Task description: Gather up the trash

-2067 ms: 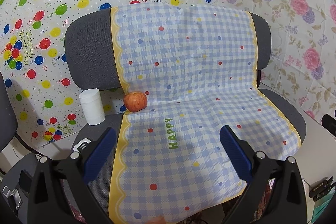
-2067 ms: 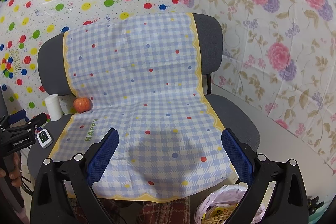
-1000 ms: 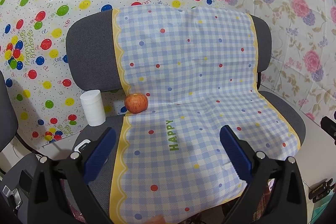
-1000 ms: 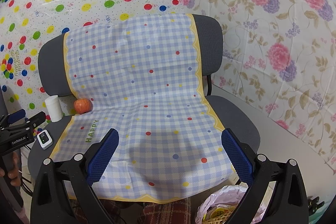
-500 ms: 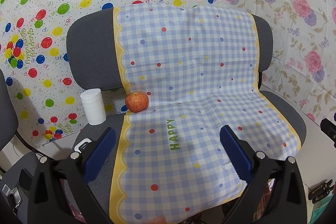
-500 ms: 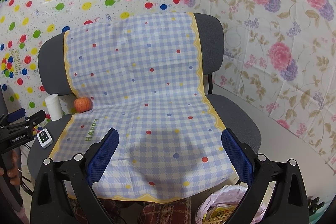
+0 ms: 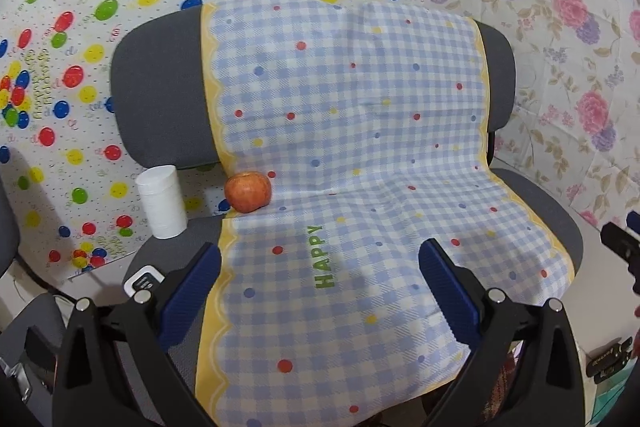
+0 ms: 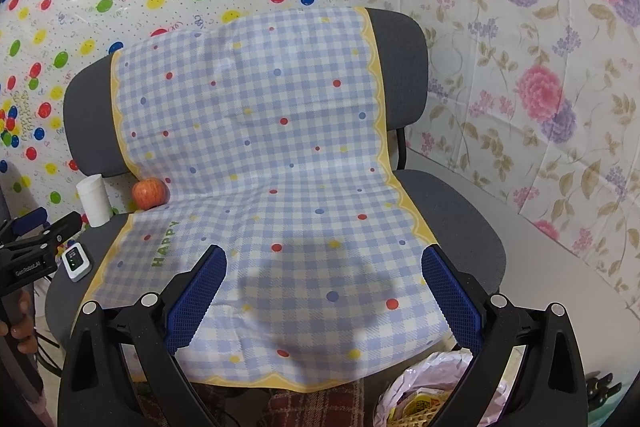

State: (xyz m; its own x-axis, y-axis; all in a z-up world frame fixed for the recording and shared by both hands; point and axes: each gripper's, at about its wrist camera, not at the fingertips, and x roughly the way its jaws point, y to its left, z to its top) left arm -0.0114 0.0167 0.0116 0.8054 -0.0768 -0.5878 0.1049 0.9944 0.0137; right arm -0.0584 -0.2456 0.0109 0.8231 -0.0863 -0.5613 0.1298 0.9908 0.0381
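Balloon-print sheeting covers the wall behind a grey office chair (image 7: pixel 160 115), floral paper the wall to its right. Blue checked cloth (image 7: pixel 360 155) printed HAPPY drapes the chair from backrest top over the seat's front edge, leaving grey strips bare along both sides.

Your left gripper (image 7: pixel 320 291) hangs above the seat's front half, fingers spread wide and empty. Your right gripper (image 8: pixel 324 291) does the same further toward the right side, blue pads (image 8: pixel 450 301) well apart, nothing held. Wide clear cloth lies ahead of both.

Back-left corner of the seat: an apple (image 7: pixel 248 191) sits in the crease where seat meets backrest, on the cloth's yellow border. White paper cup (image 7: pixel 162 202) stands upright on the bare grey strip just left of it, apart from it. Small white device (image 8: pixel 77 262) lies nearer the seat's left front edge.

Only the right wrist view shows a pink-lined trash bag (image 8: pixel 436 387) below the seat's front right edge, with wrappers inside, plus your left hand (image 8: pixel 20 323) on its handle. Left wrist view catches your right gripper's tip at its right margin.
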